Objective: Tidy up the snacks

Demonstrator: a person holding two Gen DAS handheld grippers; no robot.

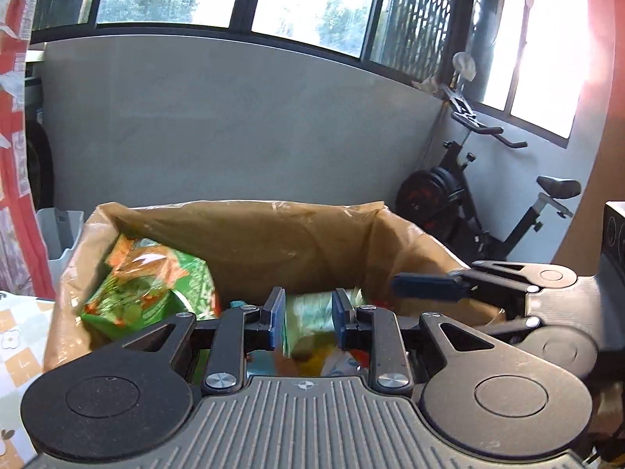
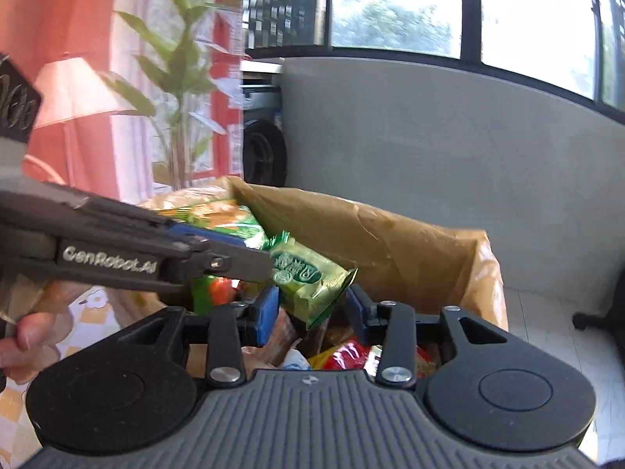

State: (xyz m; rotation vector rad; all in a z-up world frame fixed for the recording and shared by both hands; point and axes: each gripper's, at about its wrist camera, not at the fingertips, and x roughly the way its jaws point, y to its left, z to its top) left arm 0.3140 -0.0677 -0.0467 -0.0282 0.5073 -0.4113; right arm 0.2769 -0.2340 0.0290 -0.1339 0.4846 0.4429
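Note:
An open brown paper bag (image 1: 234,242) (image 2: 390,254) stands in front of me with snacks inside. My left gripper (image 1: 309,320) is shut on a small pale green packet (image 1: 308,308), which fills the gap between its blue pads. In the right wrist view that green packet (image 2: 312,277) hangs over the bag, its left end at the tips of my left gripper (image 2: 258,254). My right gripper (image 2: 312,312) is open just below it, and its pads do not press on the packet. A large green and orange snack bag (image 1: 148,285) (image 2: 222,215) leans in the bag's left side.
Red and yellow wrappers (image 2: 343,355) lie deep in the bag. A blue finger (image 1: 425,285) of the right gripper reaches in from the right. An exercise bike (image 1: 488,203) stands behind, a potted plant (image 2: 183,78) and lamp (image 2: 74,90) to the left. A hand (image 2: 27,336) grips the left tool.

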